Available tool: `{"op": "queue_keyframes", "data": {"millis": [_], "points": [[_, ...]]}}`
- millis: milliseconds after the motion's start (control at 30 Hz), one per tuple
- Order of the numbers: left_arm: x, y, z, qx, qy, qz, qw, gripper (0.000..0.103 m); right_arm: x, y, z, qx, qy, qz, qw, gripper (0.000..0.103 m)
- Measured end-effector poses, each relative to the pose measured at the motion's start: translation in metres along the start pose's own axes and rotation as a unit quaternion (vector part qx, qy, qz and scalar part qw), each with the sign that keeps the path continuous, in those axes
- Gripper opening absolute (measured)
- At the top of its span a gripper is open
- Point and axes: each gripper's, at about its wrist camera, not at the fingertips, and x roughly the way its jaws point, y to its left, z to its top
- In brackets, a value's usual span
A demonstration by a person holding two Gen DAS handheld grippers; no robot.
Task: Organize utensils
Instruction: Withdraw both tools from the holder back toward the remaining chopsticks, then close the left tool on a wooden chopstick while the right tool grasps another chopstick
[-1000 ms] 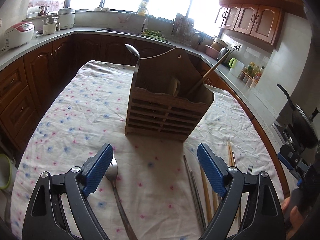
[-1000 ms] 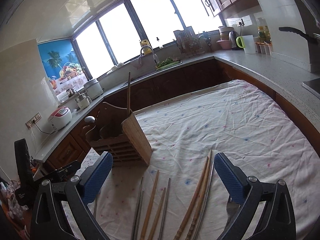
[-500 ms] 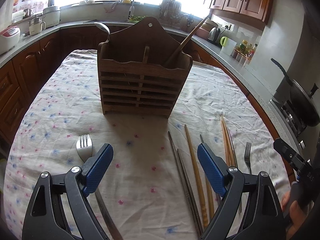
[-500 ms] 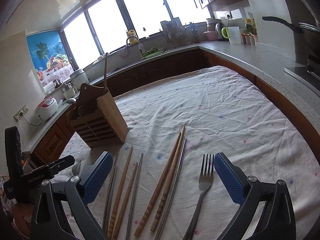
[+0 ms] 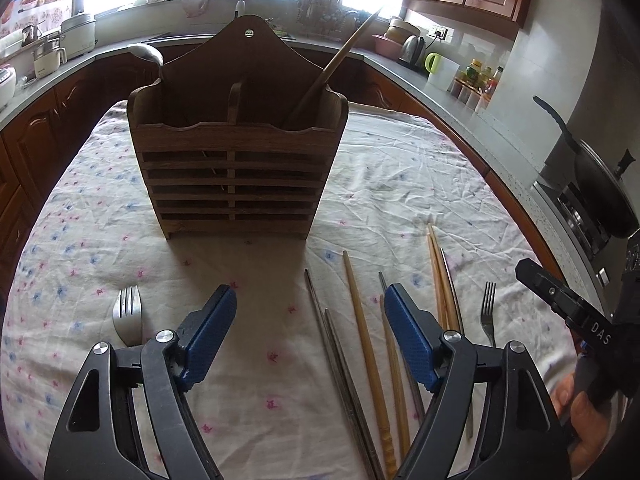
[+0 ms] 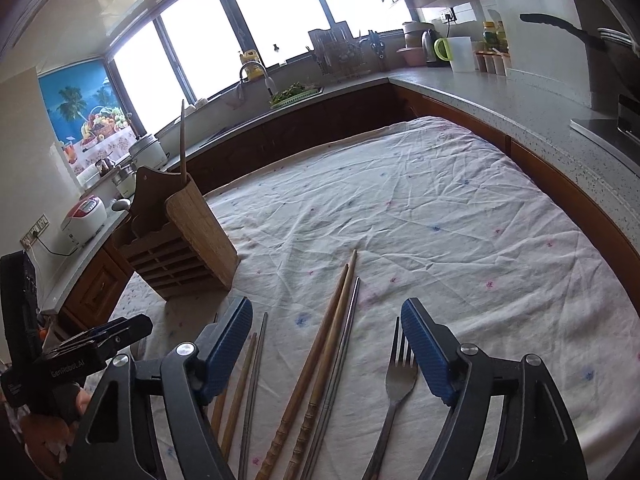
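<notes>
A: Claws first. Your left gripper (image 5: 310, 336) has its blue pads apart and closing, with only bare tablecloth (image 5: 256, 360) between them, so nothing is grasped.

B: And your right gripper (image 6: 326, 344)?

A: Closing too, pads not yet pressing on anything. A wooden chopstick pair (image 6: 320, 360) and a metal chopstick (image 6: 340, 356) lie between its fingers, and a fork (image 6: 394, 384) lies just beside the right-hand pad.

B: What's near your left gripper?

A: A second fork (image 5: 127, 316) just beyond its left finger, tines pointing away. To the right, metal chopsticks (image 5: 340, 364) and a wooden chopstick (image 5: 366, 344) lie flat on the cloth, pointing roughly toward the caddy.

B: Further out?

A: Your wooden caddy (image 5: 236, 176) stands upright mid-table, two compartments. A spoon (image 5: 146, 54) sticks up at its left side; a long wooden handle (image 5: 336, 68) leans out of the right compartment. Behind that, the counter (image 6: 500, 96) and window (image 6: 272, 8).
</notes>
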Motion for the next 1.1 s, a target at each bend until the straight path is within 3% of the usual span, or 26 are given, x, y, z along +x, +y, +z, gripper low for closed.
{"op": "queue_keyframes", "data": {"millis": [133, 300, 433, 833, 1100], "points": [[0.013, -0.006, 0.005, 0.005, 0.017, -0.009, 0.9998, 0.058, 0.012, -0.004, 0.006, 0.003, 0.012, -0.001, 1.000, 0.060], [0.030, -0.012, 0.011, 0.011, 0.037, -0.019, 0.9991, 0.051, 0.031, -0.007, 0.014, 0.001, 0.031, -0.004, 1.000, 0.042], [0.045, -0.019, 0.013, 0.022, 0.054, -0.023, 0.9980, 0.041, 0.049, -0.010, 0.019, 0.002, 0.048, -0.005, 0.999, 0.036], [0.084, -0.029, 0.014, 0.038, 0.098, -0.023, 0.9942, 0.025, 0.108, -0.015, 0.028, -0.008, 0.098, -0.028, 0.995, 0.023], [0.097, -0.030, 0.015, 0.044, 0.107, -0.020, 0.9931, 0.020, 0.131, -0.017, 0.034, -0.021, 0.118, -0.046, 0.992, 0.012]]}}
